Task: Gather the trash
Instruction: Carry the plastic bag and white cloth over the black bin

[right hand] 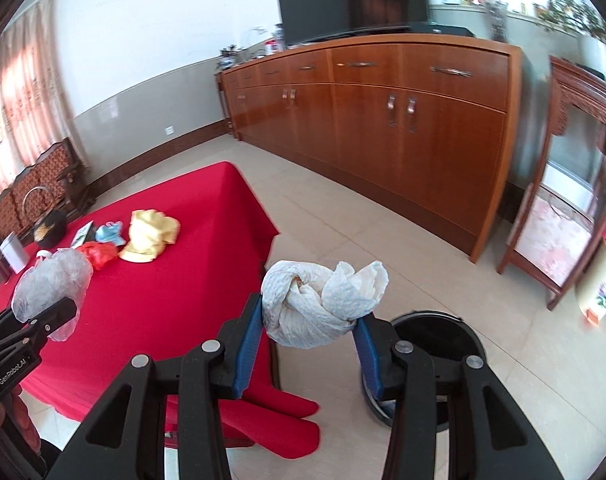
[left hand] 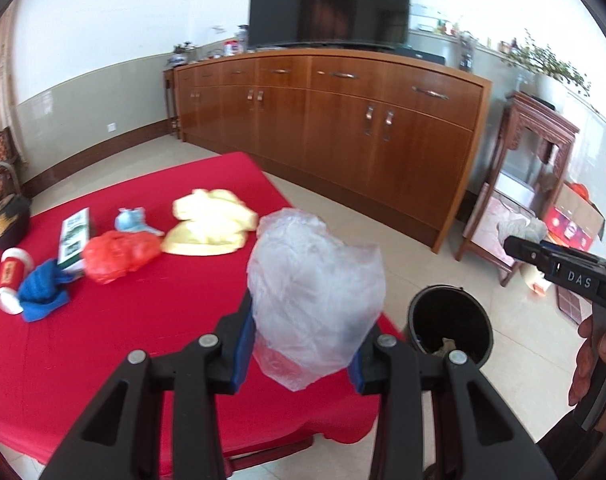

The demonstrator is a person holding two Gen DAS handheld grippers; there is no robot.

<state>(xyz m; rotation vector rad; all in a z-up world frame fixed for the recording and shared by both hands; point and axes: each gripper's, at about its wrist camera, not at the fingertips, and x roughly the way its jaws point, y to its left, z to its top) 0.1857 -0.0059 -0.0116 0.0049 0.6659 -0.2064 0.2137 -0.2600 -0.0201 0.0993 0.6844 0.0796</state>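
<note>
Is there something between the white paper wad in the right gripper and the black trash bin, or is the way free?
Nothing visible blocks it. The right gripper holds the white paper wad in the air beside the red table. The open black trash bin stands on the floor just right of it, with no lid.

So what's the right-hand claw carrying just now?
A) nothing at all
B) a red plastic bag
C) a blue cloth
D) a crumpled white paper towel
D: in the right wrist view the right claw is clamped on a crumpled white paper towel, held up beside the black trash bin on the floor.
</note>
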